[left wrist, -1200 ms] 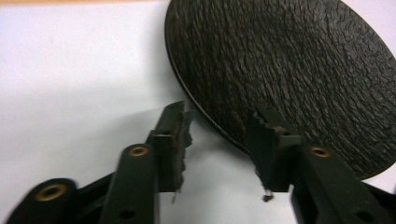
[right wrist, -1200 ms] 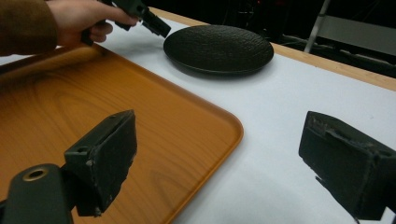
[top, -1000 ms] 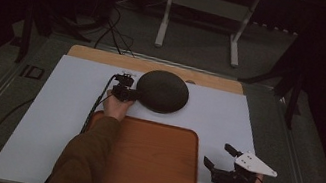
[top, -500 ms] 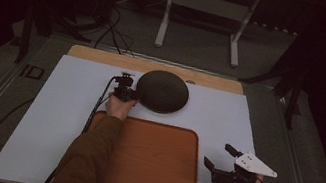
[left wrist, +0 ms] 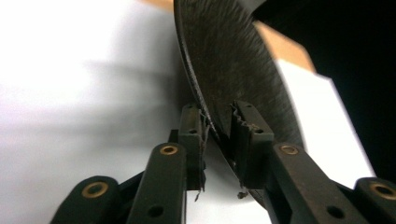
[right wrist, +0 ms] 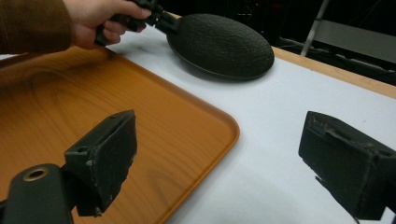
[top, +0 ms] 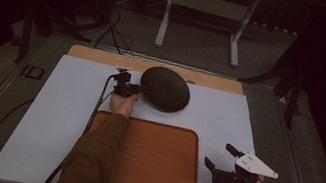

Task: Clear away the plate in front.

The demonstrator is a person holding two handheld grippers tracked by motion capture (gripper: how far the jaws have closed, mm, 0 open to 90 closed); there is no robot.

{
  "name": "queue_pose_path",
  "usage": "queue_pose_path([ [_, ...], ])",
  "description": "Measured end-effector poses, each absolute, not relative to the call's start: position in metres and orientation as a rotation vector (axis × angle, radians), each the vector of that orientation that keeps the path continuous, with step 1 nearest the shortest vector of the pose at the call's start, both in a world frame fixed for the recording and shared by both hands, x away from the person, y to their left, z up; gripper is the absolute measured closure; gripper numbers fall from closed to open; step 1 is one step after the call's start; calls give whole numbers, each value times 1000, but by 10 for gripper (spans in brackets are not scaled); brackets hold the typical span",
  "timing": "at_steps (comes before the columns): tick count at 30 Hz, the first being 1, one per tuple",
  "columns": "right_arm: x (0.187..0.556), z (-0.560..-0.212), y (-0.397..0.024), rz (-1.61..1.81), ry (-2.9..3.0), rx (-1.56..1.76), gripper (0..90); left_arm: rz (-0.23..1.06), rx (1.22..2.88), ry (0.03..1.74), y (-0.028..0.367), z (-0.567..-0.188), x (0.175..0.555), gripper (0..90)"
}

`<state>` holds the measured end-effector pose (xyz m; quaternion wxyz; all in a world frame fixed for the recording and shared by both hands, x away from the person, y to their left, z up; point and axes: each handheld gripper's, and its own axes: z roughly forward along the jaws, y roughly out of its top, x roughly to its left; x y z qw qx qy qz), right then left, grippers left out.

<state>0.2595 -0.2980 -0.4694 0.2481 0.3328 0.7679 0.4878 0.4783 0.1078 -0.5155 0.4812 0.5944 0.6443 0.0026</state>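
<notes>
White tabletop [top: 64, 120] — left gripper [top: 127, 88] fingers closing on dark oval plate's [top: 165, 89] rim, right gripper [top: 223, 159] fingers apart

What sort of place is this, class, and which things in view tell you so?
Probably a lab or recording studio: a white work mat on a table, cables across the floor, a metal stand behind, dark surroundings.

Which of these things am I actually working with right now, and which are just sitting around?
In use:
- dark round textured plate, rim between left gripper jaws, which have just been closing
- orange wood-grain tray

Lying about:
- right gripper, open, idle
- white metal stand behind table
</notes>
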Motion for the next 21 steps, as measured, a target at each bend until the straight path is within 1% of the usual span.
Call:
queue_pose_path([
  [4,260,-469,-298,1326,2089,908,112,64,1404,1592,100,-512,477,774],
  [6,260,-469,-298,1329,2086,906,112,43,1384,1599,98,-513,479,771],
  [11,259,-469,-299,1327,2086,907,112,29,1390,1630,87,-518,481,710],
  [12,259,-469,-299,1325,2087,904,112,24,1387,1641,84,-520,482,709],
  [15,259,-468,-299,1319,2090,900,112,-3,1342,1669,81,-524,483,693],
  [16,258,-468,-299,1318,2090,901,112,-9,1342,1686,80,-523,484,700],
  [17,258,-468,-299,1316,2090,897,112,-29,1320,1694,80,-524,484,738],
  [21,258,-468,-299,1314,2092,896,112,-144,1204,1714,82,-523,484,814],
])
